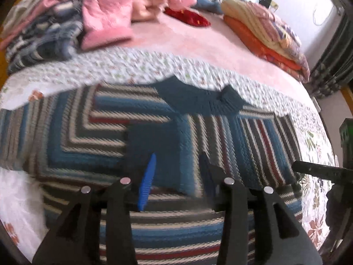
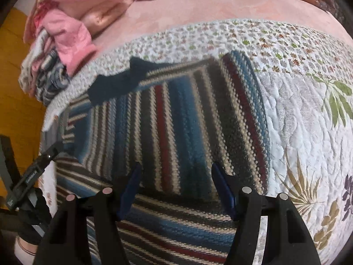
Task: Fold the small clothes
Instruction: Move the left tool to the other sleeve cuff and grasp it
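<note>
A striped knit sweater (image 1: 158, 132) in blue, grey, cream and red lies spread on the floral quilt (image 1: 123, 70), its dark teal collar (image 1: 198, 97) at the far edge. Both sleeves look folded in over the body. My left gripper (image 1: 178, 167) hovers open just above the sweater's lower middle, nothing between its blue pads. In the right wrist view the same sweater (image 2: 176, 119) fills the centre, collar (image 2: 119, 81) at upper left. My right gripper (image 2: 176, 176) is open over the sweater's lower right part, holding nothing. The left tool (image 2: 33, 172) shows at the left edge.
A heap of pink and striped clothes (image 1: 72, 22) lies at the far left of the bed. Folded orange and cream bedding (image 1: 264, 35) sits far right, a red cushion (image 1: 187, 17) between. Pink sheet (image 2: 220, 4) lies beyond the quilt. Floral quilt (image 2: 308, 132) extends to the right.
</note>
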The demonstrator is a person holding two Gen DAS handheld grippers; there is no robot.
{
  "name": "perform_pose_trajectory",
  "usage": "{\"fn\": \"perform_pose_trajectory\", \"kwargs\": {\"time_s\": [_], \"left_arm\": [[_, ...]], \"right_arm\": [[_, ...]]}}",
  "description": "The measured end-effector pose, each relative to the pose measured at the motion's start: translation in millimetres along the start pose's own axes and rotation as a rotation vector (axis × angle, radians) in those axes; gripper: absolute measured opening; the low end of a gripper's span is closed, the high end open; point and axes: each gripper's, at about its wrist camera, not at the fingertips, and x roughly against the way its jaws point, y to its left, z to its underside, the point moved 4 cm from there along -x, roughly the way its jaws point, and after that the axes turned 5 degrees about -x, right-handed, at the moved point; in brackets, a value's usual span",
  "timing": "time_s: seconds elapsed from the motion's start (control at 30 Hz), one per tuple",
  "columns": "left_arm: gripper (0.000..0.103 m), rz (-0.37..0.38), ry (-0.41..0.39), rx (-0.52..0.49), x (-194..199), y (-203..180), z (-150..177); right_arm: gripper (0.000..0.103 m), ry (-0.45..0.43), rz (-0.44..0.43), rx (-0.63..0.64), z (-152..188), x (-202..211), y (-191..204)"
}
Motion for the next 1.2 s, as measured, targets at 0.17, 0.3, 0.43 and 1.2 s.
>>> {"fn": "perform_pose_trajectory", "kwargs": {"time_s": [0.17, 0.3, 0.43, 1.2], "left_arm": [[0.039, -0.019, 0.086, 0.017, -41.9, 8.7, 16.8], [0.040, -0.036, 0.088, -0.033, -43.8, 6.4, 16.3], [0.040, -0.007, 0.104, 0.010, -25.5, 14.5, 9.7], [0.071, -0.216, -0.038, 0.719, 119.4, 403.4, 65.3]], "right_arm": [[0.065, 0.056, 0.024, 0.014, 7.9, -22.8, -11.3], [0.067, 0.058, 0.065, 0.056, 10.6, -26.5, -4.7], [0.069, 0.047, 0.079, 0.071, 8.5, -22.6, 6.0], [0.076, 0.009, -0.044, 0.140, 29.4, -3.6, 78.2]]}}
